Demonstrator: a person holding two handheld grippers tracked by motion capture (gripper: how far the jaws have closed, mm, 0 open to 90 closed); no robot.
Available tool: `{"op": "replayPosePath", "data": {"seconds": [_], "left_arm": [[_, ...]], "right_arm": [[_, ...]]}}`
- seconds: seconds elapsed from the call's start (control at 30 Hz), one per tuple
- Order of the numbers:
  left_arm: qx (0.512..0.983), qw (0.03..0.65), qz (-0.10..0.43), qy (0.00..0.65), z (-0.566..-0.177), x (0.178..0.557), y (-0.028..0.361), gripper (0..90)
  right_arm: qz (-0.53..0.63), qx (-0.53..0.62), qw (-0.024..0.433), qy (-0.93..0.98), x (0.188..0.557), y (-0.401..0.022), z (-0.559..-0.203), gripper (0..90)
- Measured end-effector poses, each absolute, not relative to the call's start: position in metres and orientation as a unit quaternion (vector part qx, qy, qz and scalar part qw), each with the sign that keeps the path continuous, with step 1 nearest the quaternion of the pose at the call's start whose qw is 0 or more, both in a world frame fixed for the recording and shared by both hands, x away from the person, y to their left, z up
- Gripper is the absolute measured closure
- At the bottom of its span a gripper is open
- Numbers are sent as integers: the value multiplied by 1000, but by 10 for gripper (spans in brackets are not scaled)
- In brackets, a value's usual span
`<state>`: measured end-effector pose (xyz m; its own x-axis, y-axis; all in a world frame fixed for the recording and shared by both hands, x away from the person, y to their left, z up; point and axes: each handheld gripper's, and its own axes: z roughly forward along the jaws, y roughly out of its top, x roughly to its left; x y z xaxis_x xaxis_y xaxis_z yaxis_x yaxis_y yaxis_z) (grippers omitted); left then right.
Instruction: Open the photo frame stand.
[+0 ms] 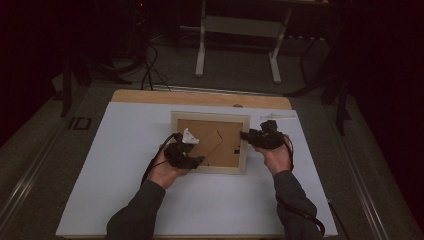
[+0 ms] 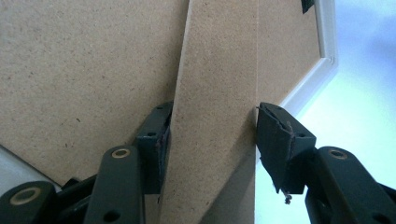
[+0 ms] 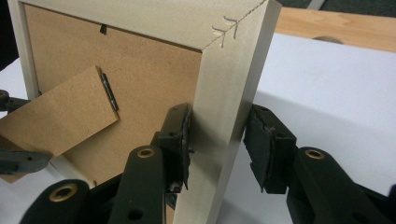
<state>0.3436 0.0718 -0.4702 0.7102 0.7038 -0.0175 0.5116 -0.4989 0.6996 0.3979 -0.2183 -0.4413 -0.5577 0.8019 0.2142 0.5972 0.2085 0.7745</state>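
Your left gripper (image 2: 212,140) straddles the fold-out stand (image 2: 212,93) on the back of the picture frame (image 1: 210,142). One pad (image 2: 154,140) touches the stand's edge and the other pad (image 2: 275,140) sits just off the opposite edge, so the jaws are apart around it, not clamped. Your right gripper (image 3: 217,144) has its jaws on either side of the frame's pale wooden side rail (image 3: 224,116). The inner pad is against the rail. A thin gap shows at the outer pad, so I cannot tell if it is truly clamped.

The frame lies face down near the middle of the white tabletop (image 1: 125,150), its brown backing board (image 3: 154,70) upward. The stand rises off that board between your two grippers.

The high view shows both your hands, the white sheet and the bare wood strip (image 1: 200,97) at the far edge. It also shows a small white scrap (image 1: 189,136) by your left gripper. The right gripper view shows the stand's small metal hinge (image 3: 109,91), a dark retaining tab (image 3: 102,29) and the stapled corner joint (image 3: 226,28).

Count: one frame, one stand, one hinge, two grippers.
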Motion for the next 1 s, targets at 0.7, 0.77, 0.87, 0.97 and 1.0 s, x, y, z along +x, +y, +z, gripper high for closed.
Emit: {"op": "replayPosePath", "data": {"seconds": [0.7, 0.77, 0.87, 0.97, 1.0], "left_arm": [[842, 350, 186, 366, -461, 348, 69, 634], [843, 348, 188, 365, -461, 348, 68, 634], [843, 348, 191, 363, -460, 347, 67, 635], [845, 349, 190, 358, -458, 343, 67, 643], [845, 350, 190, 356, -456, 341, 66, 645]], "right_arm": [[455, 456, 146, 750, 391, -222, -437, 622], [457, 455, 151, 749, 390, -222, -438, 623], [457, 456, 153, 748, 389, -223, -438, 622], [458, 455, 154, 748, 387, -223, -438, 622], [459, 454, 155, 748, 387, -223, -438, 622]]}}
